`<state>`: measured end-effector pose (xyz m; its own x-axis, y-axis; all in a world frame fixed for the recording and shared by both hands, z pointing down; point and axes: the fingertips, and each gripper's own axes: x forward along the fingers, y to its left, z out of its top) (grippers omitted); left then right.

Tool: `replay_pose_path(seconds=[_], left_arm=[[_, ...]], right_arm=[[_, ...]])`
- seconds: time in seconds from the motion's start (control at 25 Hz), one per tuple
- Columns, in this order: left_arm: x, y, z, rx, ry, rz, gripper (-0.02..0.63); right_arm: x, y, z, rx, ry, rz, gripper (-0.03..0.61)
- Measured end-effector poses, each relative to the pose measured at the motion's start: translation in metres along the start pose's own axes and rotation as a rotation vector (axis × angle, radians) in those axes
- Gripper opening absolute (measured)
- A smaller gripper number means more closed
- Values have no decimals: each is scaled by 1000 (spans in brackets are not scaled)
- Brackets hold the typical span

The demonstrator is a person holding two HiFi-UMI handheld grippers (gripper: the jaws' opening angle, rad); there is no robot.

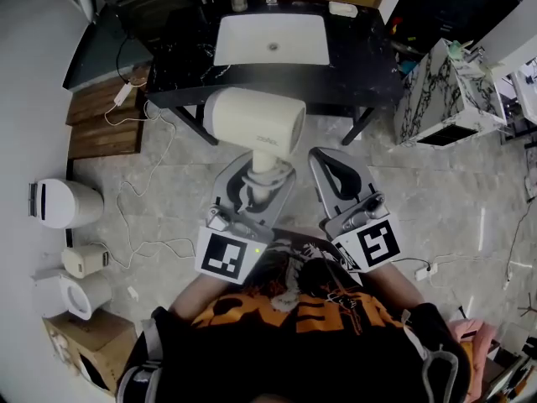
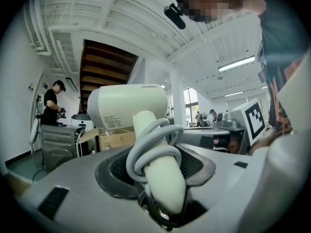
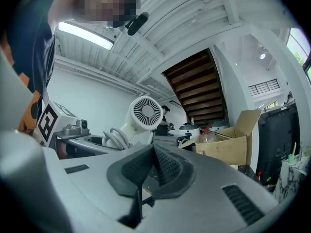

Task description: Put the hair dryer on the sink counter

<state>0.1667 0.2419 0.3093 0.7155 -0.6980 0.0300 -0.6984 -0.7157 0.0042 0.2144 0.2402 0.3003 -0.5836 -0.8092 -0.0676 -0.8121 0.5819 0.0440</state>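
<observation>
A cream hair dryer [image 1: 255, 122] stands upright with its handle, wrapped in grey cord, clamped in my left gripper [image 1: 253, 177]. In the left gripper view the handle [image 2: 163, 178] fills the gap between the pads and the dryer's body [image 2: 129, 106] points left. My right gripper [image 1: 337, 175] is beside it to the right, shut with its pads together and nothing between them [image 3: 148, 169]. The dryer's rear grille [image 3: 146, 111] shows in the right gripper view. Ahead is the black sink counter [image 1: 180, 53] with its white basin [image 1: 271, 39].
Small bottles [image 1: 239, 1] and a soap dish [image 1: 342, 9] stand at the counter's back edge. A white cable and power strip [image 1: 123, 93] trail over the floor at left, near white appliances [image 1: 63, 202]. A marble-patterned cabinet [image 1: 440, 95] stands to the right.
</observation>
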Motion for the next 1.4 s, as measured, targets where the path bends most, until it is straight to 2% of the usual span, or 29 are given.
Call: replay_pose_path(seconds=[0.12, 0.32, 0.44, 0.76, 1.04, 1.4], left_arm=[[2, -10, -1, -22, 2, 4, 247], [9, -19, 10, 14, 10, 8, 247], [10, -15, 11, 36, 17, 14, 247], [11, 8, 6, 32, 22, 18, 247], [33, 50, -5, 19, 31, -21, 247], [67, 145, -11, 4, 28, 22, 247]], right_arm=[[-6, -6, -1, 14, 2, 6, 15], [-11, -15, 9, 21, -27, 22, 15], [-7, -17, 8, 41, -41, 29, 15], [18, -12, 6, 47, -61, 40, 15], [58, -28, -1, 39, -50, -10, 15], [149, -46, -21, 39, -2, 19, 15]])
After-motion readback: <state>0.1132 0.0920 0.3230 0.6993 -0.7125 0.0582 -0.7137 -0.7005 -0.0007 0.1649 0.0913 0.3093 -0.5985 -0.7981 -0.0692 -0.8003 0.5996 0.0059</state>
